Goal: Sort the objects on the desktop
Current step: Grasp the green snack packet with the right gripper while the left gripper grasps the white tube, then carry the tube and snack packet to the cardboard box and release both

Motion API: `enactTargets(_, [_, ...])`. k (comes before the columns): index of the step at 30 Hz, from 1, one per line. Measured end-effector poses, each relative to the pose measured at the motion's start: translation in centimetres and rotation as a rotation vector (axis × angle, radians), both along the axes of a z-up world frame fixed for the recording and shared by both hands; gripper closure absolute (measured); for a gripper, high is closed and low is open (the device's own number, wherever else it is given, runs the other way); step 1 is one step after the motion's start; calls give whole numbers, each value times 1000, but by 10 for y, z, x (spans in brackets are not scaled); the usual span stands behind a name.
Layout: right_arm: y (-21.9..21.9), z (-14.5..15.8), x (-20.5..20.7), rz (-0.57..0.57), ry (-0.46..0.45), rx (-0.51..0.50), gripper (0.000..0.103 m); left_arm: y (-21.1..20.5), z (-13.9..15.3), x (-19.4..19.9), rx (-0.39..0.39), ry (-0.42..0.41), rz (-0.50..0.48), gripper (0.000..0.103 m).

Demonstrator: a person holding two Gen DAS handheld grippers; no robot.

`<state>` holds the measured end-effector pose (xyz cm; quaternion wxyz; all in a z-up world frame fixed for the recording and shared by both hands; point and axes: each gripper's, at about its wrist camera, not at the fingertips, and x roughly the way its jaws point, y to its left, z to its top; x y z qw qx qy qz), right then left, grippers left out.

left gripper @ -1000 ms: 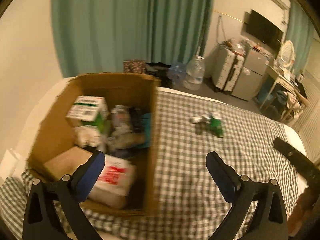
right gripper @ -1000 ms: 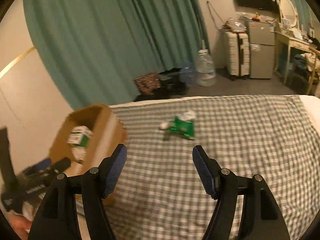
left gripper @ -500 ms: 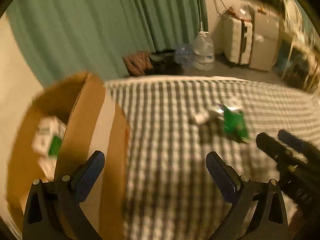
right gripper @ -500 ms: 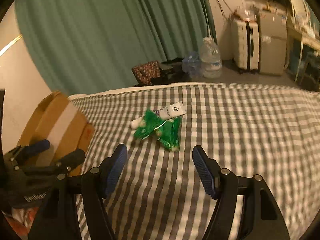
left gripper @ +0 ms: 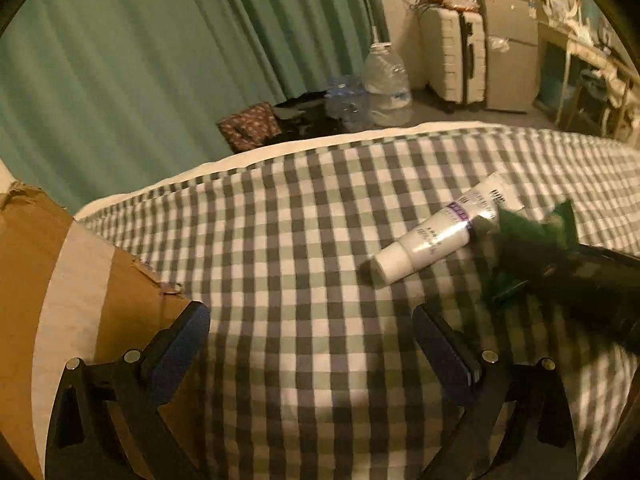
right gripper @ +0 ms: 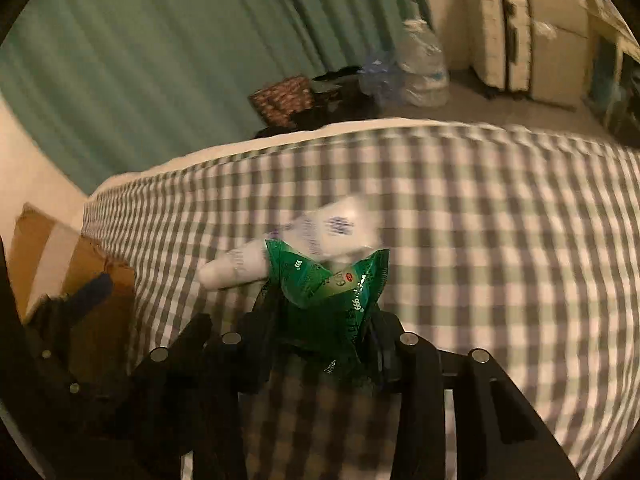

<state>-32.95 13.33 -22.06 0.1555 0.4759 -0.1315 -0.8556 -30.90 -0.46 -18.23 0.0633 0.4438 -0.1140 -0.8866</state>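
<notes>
Bed [left gripper: 304,240], grey-check cover; teal curtain, suitcases beyond.
Cardboard box [left gripper: 52,280] far left, beside left hand-held gripper [left gripper: 312,344], spread wide, holding nothing.
Right hand-held gripper [right gripper: 320,344] clenched on green packet [right gripper: 328,288].
White tube [left gripper: 436,236] touching packet, long axis diagonal, cap toward box; right nearer.

Left wrist view low over the checked bedspread [left gripper: 304,240], facing the green curtain [left gripper: 160,60] at 12 o'clock, cardboard box [left gripper: 60,280] at 8 o'clock, right wrist view closer down, sharing white tube [right gripper: 280,248], curtain, suitcase [right gripper: 496,48].
</notes>
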Motion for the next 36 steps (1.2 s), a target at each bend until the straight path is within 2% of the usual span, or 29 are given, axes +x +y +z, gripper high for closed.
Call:
enactTargets(1, [17, 1, 3, -54, -20, -46, 66, 1, 3, 0, 17, 3, -11, 0])
enactTargets(2, [28, 2, 5, -78, -27, -51, 66, 5, 7, -2, 34, 7, -26, 0])
enactTargets(6, [73, 11, 29, -175, -18, 27, 66, 30, 20, -16, 95, 50, -122, 0])
enactTargets(8, [96, 15, 38, -231, -13, 11, 65, 41, 13, -26, 117, 47, -193, 0])
enactTargets(9, [107, 17, 41, -249, -14, -7, 65, 47, 2, -35, 125, 15, -233, 4])
enactTargets(10, [113, 19, 42, -258, -16, -19, 65, 49, -6, -40, 125, -22, -247, 13])
enactTargets(11, [118, 20, 43, -266, -15, -27, 64, 53, -18, -46, 124, -93, -268, 34])
enactTargets(13, [123, 21, 44, -271, -14, -32, 64, 56, -15, -42, 153, -80, -315, 60])
enactTargets(14, [124, 19, 44, -270, -19, -31, 64, 60, -14, -40, 138, -101, -329, 77])
enactTargets(15, [126, 19, 43, -267, -24, -33, 64, 63, -12, -38, 118, -115, -330, 81])
enactTargets(17, [126, 18, 41, -258, -30, -48, 64, 67, -8, -31, 89, -131, -338, 81])
enactTargets(19, [125, 20, 43, -249, -30, -51, 64, 64, -2, -20, 93, -142, -328, 81])
enactTargets(21, [120, 28, 49, -236, -22, -44, 64, 57, 7, -7, 167, -162, -302, 81])
enactTargets(24, [119, 40, 72, -224, -3, -22, 64, 39, 26, 28, 222, -141, -266, 82])
enactTargets(27, [123, 50, 99, -227, 3, -28, 64, 32, 57, 62, 256, -102, -263, 83])
enactTargets(29, [122, 64, 125, -220, 18, -35, 64, 25, 82, 84, 282, -92, -229, 83])
enactTargets(31, [111, 77, 146, -194, 38, -36, 64, 8, 107, 108, 355, -75, -166, 83])
enactTargets(33, [97, 96, 167, -171, 62, -26, 64, -5, 127, 124, 415, -55, -159, 83])
enactTargets(36, [72, 130, 192, -126, 122, -34, 64, -34, 169, 152, 340, 45, -159, 83])
